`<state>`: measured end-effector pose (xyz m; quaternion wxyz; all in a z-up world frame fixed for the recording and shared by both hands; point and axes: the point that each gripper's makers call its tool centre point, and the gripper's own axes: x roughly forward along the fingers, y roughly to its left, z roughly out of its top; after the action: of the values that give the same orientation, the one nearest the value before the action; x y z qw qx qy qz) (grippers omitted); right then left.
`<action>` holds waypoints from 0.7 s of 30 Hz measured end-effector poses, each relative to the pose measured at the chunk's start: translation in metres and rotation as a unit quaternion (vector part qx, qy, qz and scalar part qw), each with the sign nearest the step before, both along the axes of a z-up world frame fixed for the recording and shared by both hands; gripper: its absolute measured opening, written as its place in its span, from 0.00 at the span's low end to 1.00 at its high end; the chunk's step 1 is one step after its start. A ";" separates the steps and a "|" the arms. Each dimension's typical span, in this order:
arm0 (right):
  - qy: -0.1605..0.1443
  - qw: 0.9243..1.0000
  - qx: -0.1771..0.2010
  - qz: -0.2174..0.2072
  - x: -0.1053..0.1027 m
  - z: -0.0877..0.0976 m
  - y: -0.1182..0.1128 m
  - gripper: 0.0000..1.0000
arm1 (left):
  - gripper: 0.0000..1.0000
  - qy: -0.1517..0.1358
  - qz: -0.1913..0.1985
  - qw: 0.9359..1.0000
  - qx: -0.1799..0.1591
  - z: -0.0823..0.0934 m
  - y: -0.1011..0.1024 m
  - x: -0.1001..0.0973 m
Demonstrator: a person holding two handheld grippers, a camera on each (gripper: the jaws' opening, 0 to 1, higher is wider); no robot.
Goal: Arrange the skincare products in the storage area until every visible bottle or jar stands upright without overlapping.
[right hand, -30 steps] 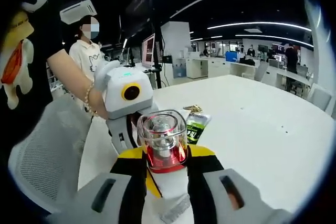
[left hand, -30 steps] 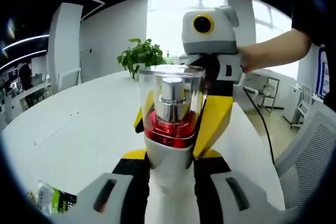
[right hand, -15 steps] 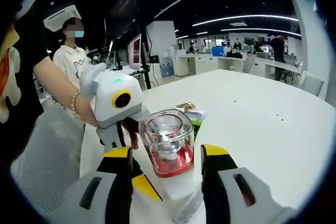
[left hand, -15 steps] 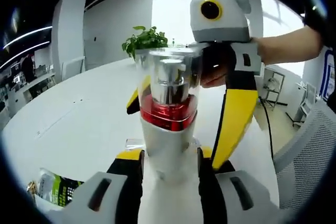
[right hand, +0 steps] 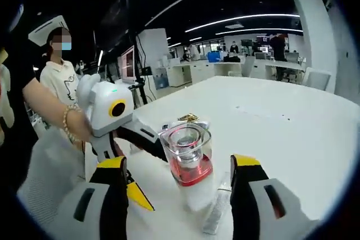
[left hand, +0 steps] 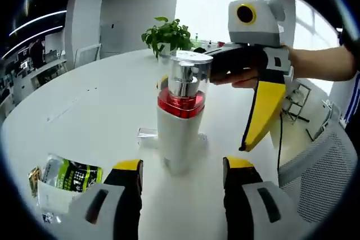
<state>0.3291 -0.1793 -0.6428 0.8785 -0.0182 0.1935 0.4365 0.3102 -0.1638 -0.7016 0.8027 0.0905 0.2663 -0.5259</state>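
Observation:
A pump bottle (left hand: 180, 119) with a white body, a red band and a clear cap over a silver pump stands upright on the white table (left hand: 84, 116). My left gripper (left hand: 183, 167) is open, its yellow-tipped jaws wide on either side of the bottle's foot without touching it. From the right, my right gripper's yellow finger (left hand: 262, 105) hangs beside the bottle, held by a hand. In the right gripper view the same bottle (right hand: 191, 164) stands between the spread jaws of my open right gripper (right hand: 179, 164). The left gripper's yellow fingertip (right hand: 136, 193) shows at the lower left.
A green sachet (left hand: 70, 175) lies at the near left, and a flat clear packet (right hand: 216, 212) lies by the bottle's foot. A potted plant (left hand: 169, 32) stands at the far edge. A mesh chair (left hand: 326, 167) is beside the table. A person (right hand: 59, 68) stands behind.
Both grippers' jaws have spread and drawn back from the bottle, which they closely flanked before. The bottle now stands free on the table.

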 end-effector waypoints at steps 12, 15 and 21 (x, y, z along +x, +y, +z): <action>0.030 0.996 0.034 -0.080 -0.023 0.000 -0.001 0.92 | 0.79 0.025 0.073 0.997 -0.007 0.010 0.053 -0.012; 0.037 0.995 0.034 -0.089 -0.032 -0.004 0.002 0.96 | 0.81 0.025 0.092 0.995 -0.016 0.015 0.068 -0.016; 0.049 0.994 0.022 -0.098 -0.050 -0.011 0.002 0.99 | 0.85 0.028 0.123 0.992 -0.023 0.017 0.098 -0.030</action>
<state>0.2791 -0.1771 -0.6534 0.9067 0.0420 0.2278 0.3526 0.2801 -0.0660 -0.6845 0.8557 0.0237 0.2852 -0.4311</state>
